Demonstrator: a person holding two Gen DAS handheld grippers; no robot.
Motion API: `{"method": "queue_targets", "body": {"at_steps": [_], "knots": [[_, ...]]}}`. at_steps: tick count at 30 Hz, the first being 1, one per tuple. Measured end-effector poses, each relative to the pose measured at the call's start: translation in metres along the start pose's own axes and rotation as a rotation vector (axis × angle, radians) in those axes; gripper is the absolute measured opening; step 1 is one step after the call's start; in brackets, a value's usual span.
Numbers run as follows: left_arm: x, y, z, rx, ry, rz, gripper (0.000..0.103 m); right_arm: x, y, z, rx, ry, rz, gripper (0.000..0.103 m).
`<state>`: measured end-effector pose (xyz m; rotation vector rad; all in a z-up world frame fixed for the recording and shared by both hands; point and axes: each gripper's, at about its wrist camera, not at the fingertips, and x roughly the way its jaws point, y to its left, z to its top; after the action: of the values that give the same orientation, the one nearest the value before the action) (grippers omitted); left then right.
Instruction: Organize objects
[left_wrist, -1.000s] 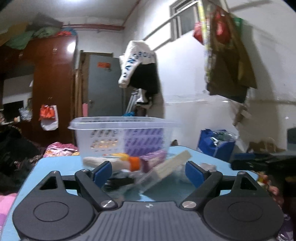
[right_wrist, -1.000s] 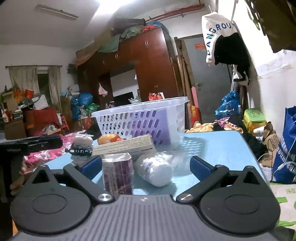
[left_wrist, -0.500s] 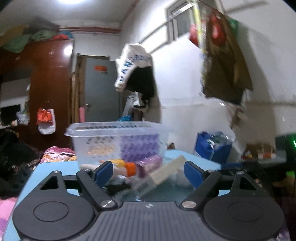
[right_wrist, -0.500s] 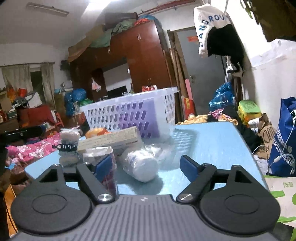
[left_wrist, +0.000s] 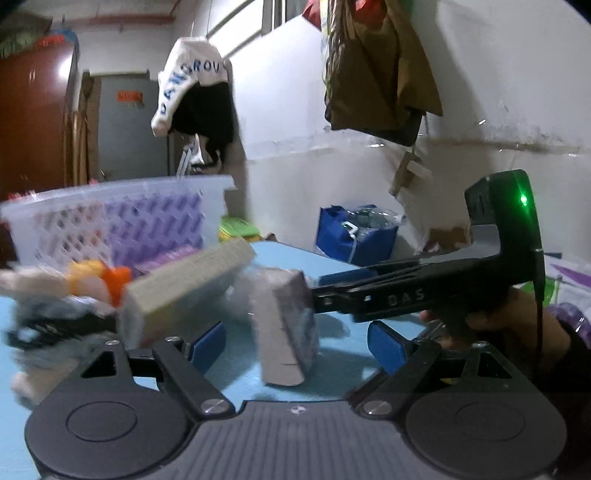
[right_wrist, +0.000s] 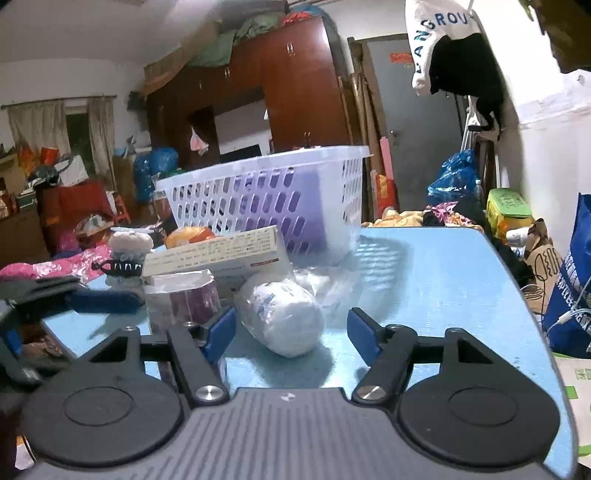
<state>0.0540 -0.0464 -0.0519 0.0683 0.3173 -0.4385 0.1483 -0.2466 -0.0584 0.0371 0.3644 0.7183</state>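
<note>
A white slotted basket (right_wrist: 280, 199) stands on the blue table (right_wrist: 436, 266); it also shows in the left wrist view (left_wrist: 122, 218). In front of it lie a long beige box (right_wrist: 218, 251), a purple wrapped packet (right_wrist: 184, 299), a white wrapped roll (right_wrist: 284, 317), an orange object (right_wrist: 188, 234) and a black hair clip (right_wrist: 118, 267). My right gripper (right_wrist: 291, 332) is open with the white roll between its fingers. My left gripper (left_wrist: 299, 341) is open just short of the purple packet (left_wrist: 284, 325), which stands upright. The beige box (left_wrist: 188, 288) is left of it.
The right gripper's body and the hand holding it (left_wrist: 480, 291) reach in from the right in the left wrist view. A blue bag (left_wrist: 354, 236) sits on the floor beyond the table. A wardrobe (right_wrist: 288, 96) and clutter fill the room behind.
Both grippers have moved forward toward the pile. The left view has swung right, and the right gripper now shows in it. The white roll now sits between the right fingers.
</note>
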Motion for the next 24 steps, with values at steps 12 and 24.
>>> {"method": "queue_targets", "body": {"at_steps": [12, 24], "knots": [[0.008, 0.015, -0.015, -0.034, -0.002, 0.070, 0.038, 0.005, 0.001, -0.004, -0.018, 0.004, 0.006, 0.052], [-0.037, 0.036, 0.009, -0.033, -0.130, 0.162, 0.038, -0.034, -0.022, 0.004, 0.026, -0.101, -0.065, 0.051]]}}
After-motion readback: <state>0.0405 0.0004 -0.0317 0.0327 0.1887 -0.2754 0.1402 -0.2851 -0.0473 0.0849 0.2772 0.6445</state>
